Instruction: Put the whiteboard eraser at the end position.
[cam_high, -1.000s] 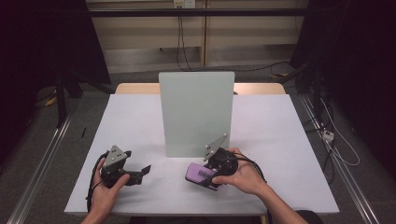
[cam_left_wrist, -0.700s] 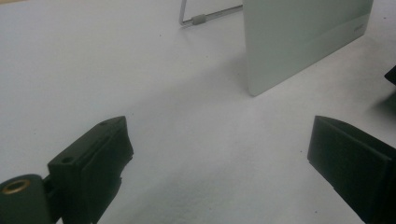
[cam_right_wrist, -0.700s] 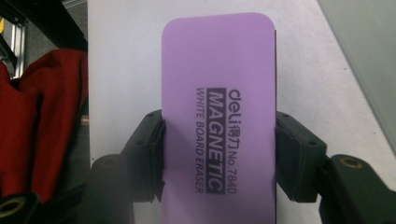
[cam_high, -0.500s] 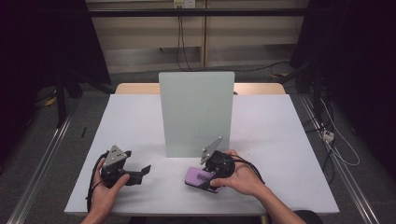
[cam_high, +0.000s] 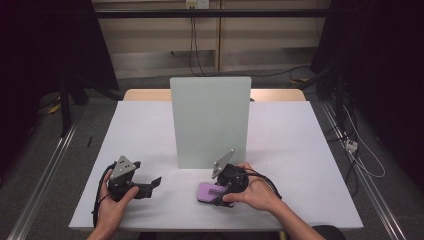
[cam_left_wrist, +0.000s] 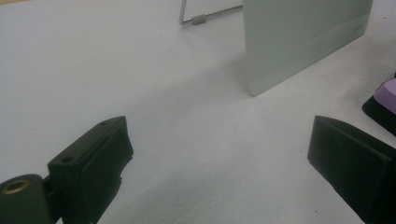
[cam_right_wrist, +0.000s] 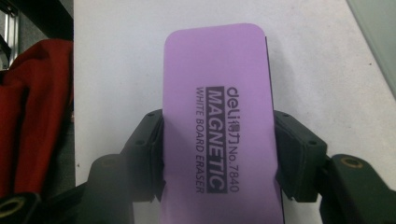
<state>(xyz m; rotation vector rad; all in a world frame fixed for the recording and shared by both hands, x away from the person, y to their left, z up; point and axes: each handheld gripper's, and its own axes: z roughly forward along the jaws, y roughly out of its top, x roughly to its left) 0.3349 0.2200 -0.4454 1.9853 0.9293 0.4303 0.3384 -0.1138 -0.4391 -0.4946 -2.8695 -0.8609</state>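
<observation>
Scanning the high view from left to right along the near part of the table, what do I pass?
left hand → left gripper, jaws open over bare table → purple whiteboard eraser → right gripper shut on the eraser → right hand. The upright white board stands farther back, behind the middle.

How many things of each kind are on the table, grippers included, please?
Purple whiteboard eraser: 1
Upright white board on its wire stand: 1
Hand-held grippers, left gripper and right gripper: 2
Total: 4
</observation>
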